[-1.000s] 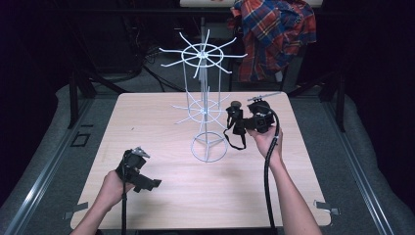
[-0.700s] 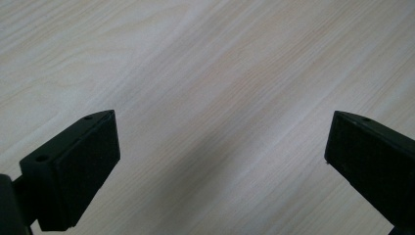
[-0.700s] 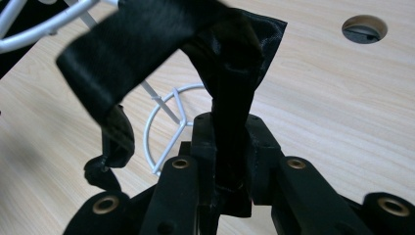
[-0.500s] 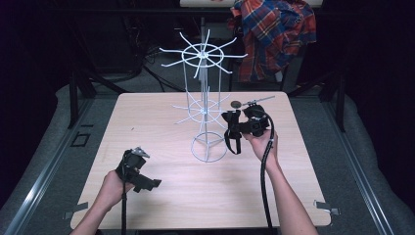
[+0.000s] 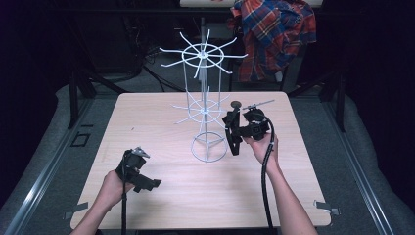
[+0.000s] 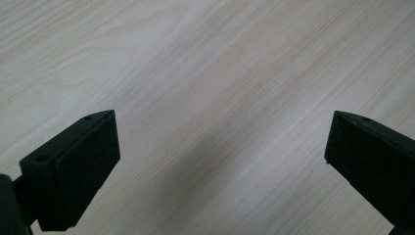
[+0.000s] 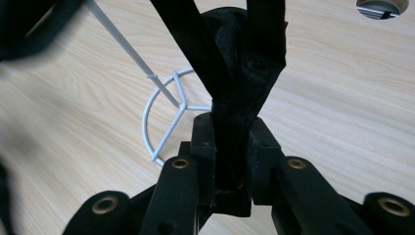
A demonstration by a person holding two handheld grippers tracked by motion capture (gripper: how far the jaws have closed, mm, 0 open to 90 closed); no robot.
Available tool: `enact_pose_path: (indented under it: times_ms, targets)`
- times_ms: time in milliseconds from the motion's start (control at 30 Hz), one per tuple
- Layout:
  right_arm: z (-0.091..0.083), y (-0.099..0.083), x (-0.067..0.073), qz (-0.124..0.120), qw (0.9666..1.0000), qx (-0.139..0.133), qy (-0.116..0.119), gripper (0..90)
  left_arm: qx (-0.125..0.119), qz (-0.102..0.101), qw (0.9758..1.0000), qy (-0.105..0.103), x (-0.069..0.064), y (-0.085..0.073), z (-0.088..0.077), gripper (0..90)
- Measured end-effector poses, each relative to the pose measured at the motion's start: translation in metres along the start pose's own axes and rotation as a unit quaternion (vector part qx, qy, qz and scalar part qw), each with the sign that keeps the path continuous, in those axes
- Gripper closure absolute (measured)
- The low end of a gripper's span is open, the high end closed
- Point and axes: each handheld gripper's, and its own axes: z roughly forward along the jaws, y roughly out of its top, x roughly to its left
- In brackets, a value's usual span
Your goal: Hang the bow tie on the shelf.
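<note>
Right gripper (image 5: pixel 234 128) pinches a black strap (image 7: pixel 234 122), jaws clamped tight on it, held up just right of the white wire rack (image 5: pixel 204 110) standing mid-table. The strap loop hangs beside the rack's ring base (image 7: pixel 164 117). Left gripper (image 5: pixel 147 182) sits low at the near left of the wooden table (image 5: pixel 161 105), jaws spread wide, nothing between them.

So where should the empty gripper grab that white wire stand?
Probably the thin upright centre pole, between the two spoke tiers, coming from the left gripper side: it's bare there, and the right gripper with its black strap crowds the other side.
</note>
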Motion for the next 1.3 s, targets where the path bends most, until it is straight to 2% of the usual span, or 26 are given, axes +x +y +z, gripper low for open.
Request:
enact_pose_path:
  times_ms: [167, 533, 800, 1067, 1300]
  targets:
    - [0.004, -0.004, 0.000, -0.006, 1.0000, 0.004, 0.002, 77.2, 0.001, 0.001, 1.0000, 0.000, 0.000, 0.000, 0.000, 0.0]
    - [0.010, -0.006, 0.007, -0.013, 0.9999, -0.009, 0.004, 76.7, 0.000, 0.000, 1.0000, -0.001, 0.000, 0.000, 0.000, 0.1]
    - [0.007, -0.003, 0.011, -0.024, 0.9991, -0.036, 0.001, 76.3, 0.001, 0.000, 1.0000, -0.001, 0.000, 0.000, 0.000, 0.0]
    - [0.003, -0.002, 0.015, -0.047, 0.9974, -0.055, -0.001, 76.2, 0.000, 0.000, 1.0000, -0.001, 0.000, 0.000, 0.000, 0.1]
    - [0.001, -0.003, 0.018, -0.061, 0.9968, -0.053, -0.001, 75.9, 0.000, 0.001, 1.0000, -0.001, 0.000, 0.000, 0.000, 0.1]
